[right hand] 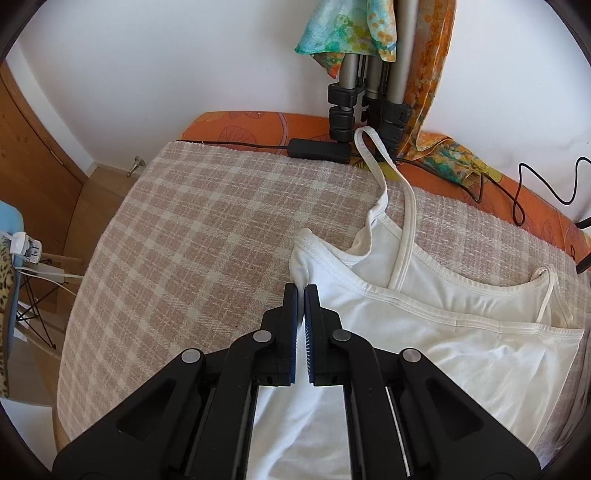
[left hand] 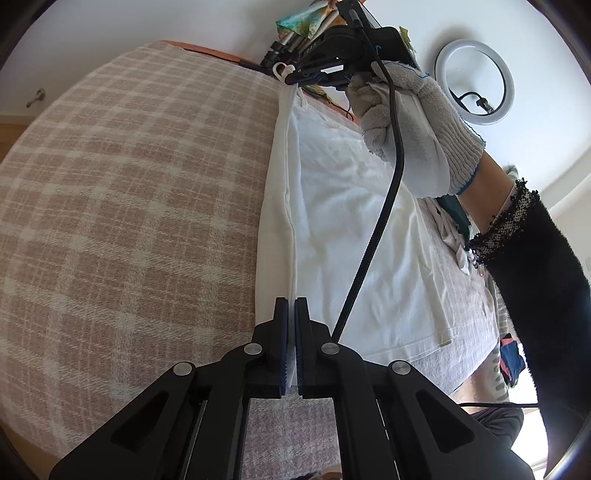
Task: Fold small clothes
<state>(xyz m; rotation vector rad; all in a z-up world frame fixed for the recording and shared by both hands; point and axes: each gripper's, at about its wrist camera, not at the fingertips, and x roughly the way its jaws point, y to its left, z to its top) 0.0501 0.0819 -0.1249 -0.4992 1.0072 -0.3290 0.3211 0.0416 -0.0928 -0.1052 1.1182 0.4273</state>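
A white camisole top (left hand: 343, 221) with thin straps lies on the checked blanket (left hand: 129, 206). My left gripper (left hand: 291, 306) is shut on its near edge, pinching the side seam. My right gripper (left hand: 295, 78), held by a gloved hand (left hand: 413, 125), is shut on the far end of the same edge by the strap, and that edge is lifted in a fold between them. In the right wrist view the right gripper (right hand: 301, 295) pinches the top's (right hand: 461, 332) corner, straps (right hand: 402, 192) trailing toward the wall.
The blanket (right hand: 184, 240) covers an orange-sheeted bed (right hand: 240, 125). A tripod (right hand: 369, 92) draped with a colourful scarf (right hand: 347, 33) stands at the wall, with a black power brick (right hand: 319, 150) and cables. A ring light (left hand: 474, 83) is at the right; more clothes (left hand: 511, 354) lie beyond.
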